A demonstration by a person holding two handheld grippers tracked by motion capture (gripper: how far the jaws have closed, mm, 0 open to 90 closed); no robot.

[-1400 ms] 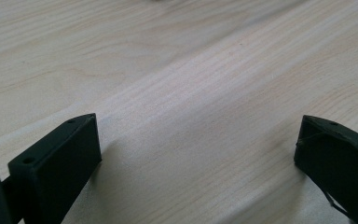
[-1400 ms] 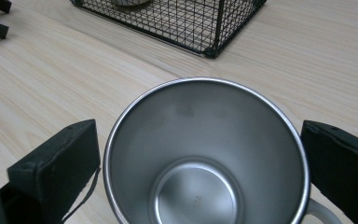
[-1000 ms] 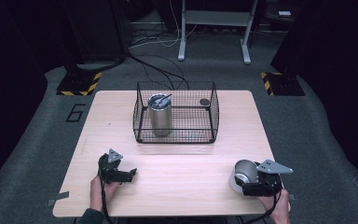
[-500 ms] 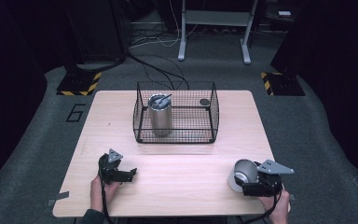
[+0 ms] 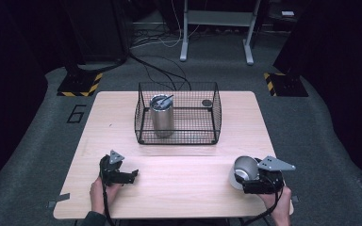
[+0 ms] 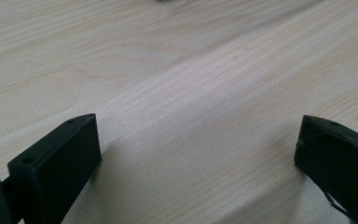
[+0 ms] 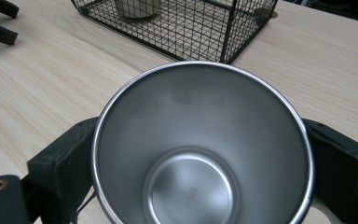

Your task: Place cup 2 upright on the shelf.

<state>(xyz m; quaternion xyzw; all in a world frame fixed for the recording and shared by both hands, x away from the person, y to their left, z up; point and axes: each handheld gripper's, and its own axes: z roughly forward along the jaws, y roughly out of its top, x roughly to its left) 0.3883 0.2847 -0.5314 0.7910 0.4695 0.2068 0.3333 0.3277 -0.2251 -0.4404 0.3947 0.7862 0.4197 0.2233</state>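
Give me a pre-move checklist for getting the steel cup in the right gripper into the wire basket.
1. Grip on the steel cup: ok. The right gripper has a jaw on each side of its wall.
2. Cup contents: ok. The right gripper view shows a bare inside.
3. Free room in the wire basket: ok. The lidded tumbler stands at its left end; the middle and right are free but for a small dark disc at the back right corner.
4. Path to the basket: ok. Bare table lies between.
5. Left gripper: ok. Open, holding nothing, off to the left.
6. Grip firmness: cannot tell.
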